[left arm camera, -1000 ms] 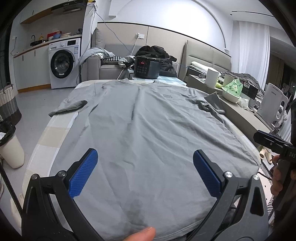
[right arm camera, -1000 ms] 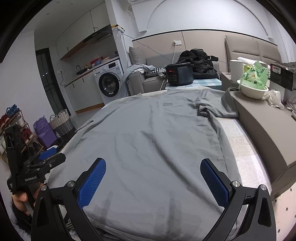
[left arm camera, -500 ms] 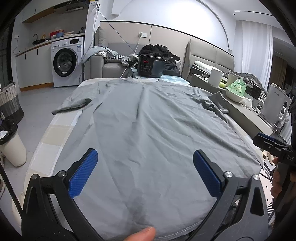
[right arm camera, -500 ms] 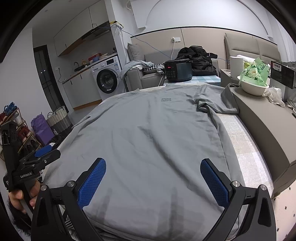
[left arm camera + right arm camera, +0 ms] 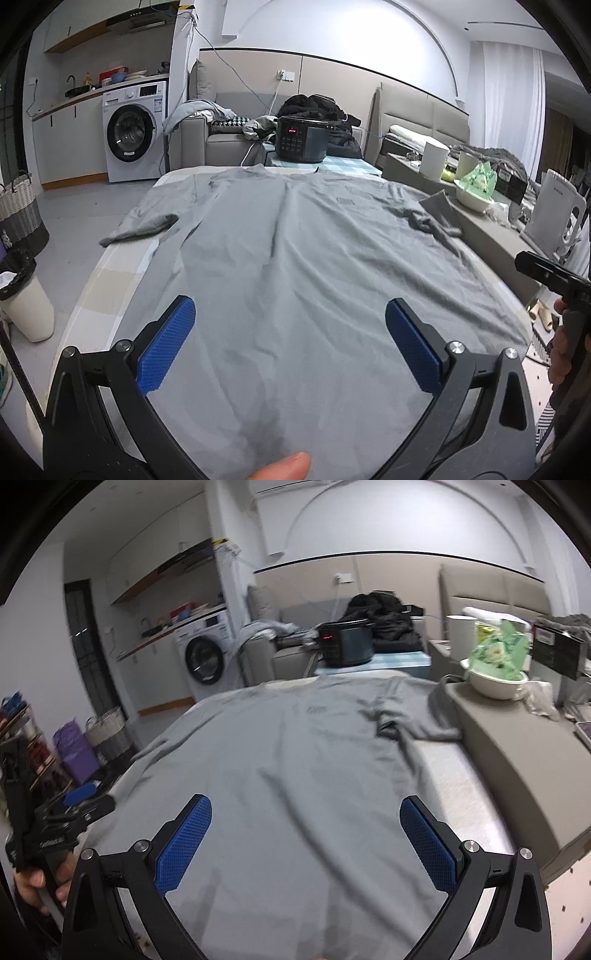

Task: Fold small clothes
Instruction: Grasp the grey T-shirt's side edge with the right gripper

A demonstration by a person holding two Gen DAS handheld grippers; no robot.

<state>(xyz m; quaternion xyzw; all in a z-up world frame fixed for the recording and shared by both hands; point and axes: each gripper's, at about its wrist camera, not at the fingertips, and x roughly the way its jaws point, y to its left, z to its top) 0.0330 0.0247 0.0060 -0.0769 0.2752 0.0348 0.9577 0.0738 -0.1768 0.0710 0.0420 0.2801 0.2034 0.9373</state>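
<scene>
A grey T-shirt (image 5: 303,258) lies spread flat on the bed, collar at the far end, hem nearest me. Its left sleeve (image 5: 144,227) lies flat on the bed; the right sleeve (image 5: 432,218) is bunched near the side ledge. My left gripper (image 5: 290,343) hovers open above the hem, blue pads wide apart, nothing between them. The right gripper (image 5: 304,840) is also open over the shirt (image 5: 295,775) near its hem. Each view shows the other hand-held gripper at its edge: the right one (image 5: 550,277), the left one (image 5: 62,823).
A black cooker (image 5: 301,138) stands on a small table beyond the collar. A beige ledge (image 5: 517,746) with a white bowl (image 5: 495,683) runs along the bed's right side. A washing machine (image 5: 135,136), a bin (image 5: 27,306) and baskets (image 5: 107,731) are on the left.
Both grippers have lifted and tilted slightly; the right wrist view shifted and blurs with motion. The shirt lies as before and both grippers stay open.
</scene>
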